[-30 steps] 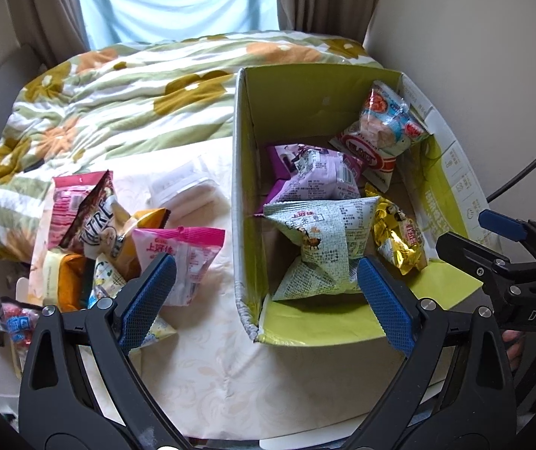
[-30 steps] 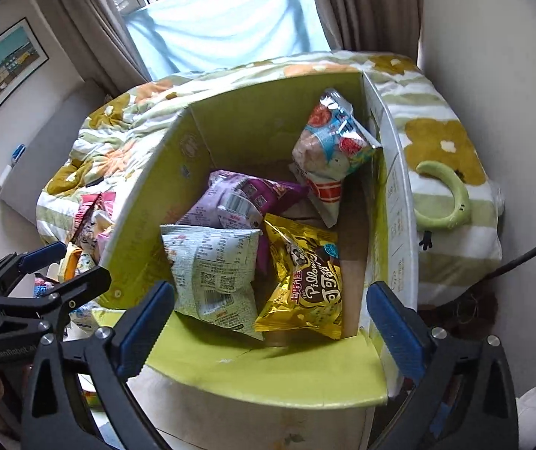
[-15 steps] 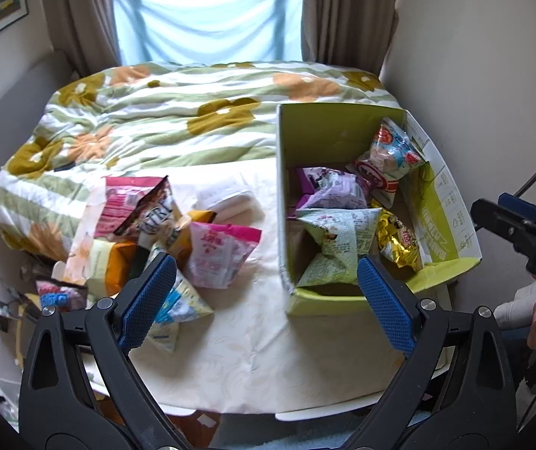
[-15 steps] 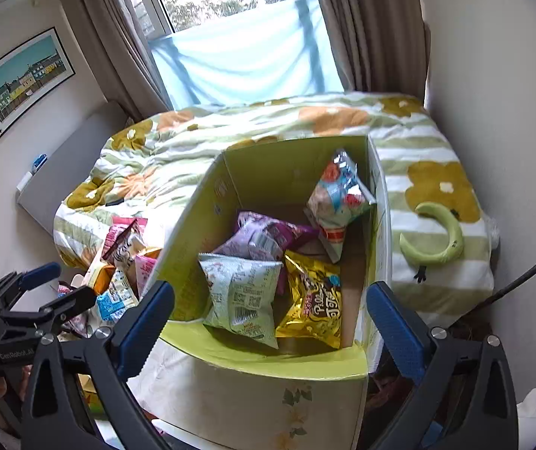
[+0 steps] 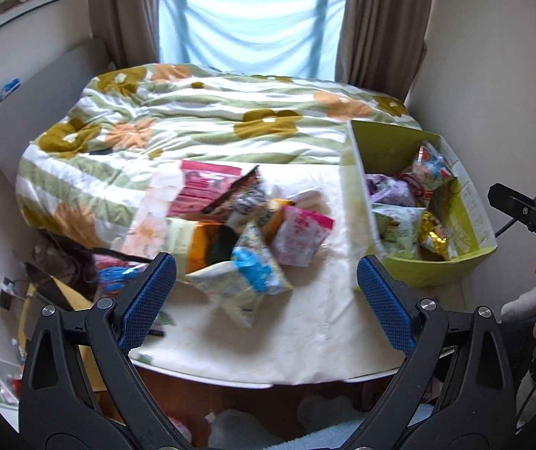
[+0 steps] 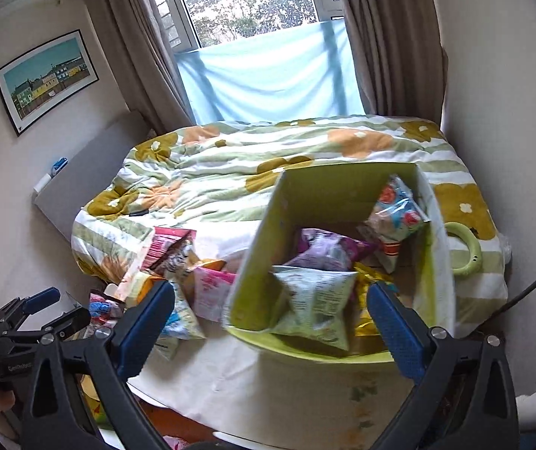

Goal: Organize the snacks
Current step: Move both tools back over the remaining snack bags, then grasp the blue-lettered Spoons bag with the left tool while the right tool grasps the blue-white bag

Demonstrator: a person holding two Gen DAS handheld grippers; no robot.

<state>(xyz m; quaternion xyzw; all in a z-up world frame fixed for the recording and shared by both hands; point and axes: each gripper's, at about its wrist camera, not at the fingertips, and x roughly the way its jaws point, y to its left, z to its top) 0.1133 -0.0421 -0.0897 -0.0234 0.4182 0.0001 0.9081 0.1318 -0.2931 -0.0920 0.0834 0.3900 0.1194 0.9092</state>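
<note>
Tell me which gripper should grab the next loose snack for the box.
Left, probably. The left gripper hangs open, facing the loose snack pile on the table. The right gripper, also open and empty, faces the green box, with the pile off to its side.

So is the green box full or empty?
Partly full. The box holds several snack bags, like a pale green one and a purple one, but its back wall shows above them. More bags lie outside.

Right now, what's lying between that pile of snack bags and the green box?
Only bare cream tablecloth, seen in the left wrist view: the pile's pink bag is its nearest piece to the green box.
</note>
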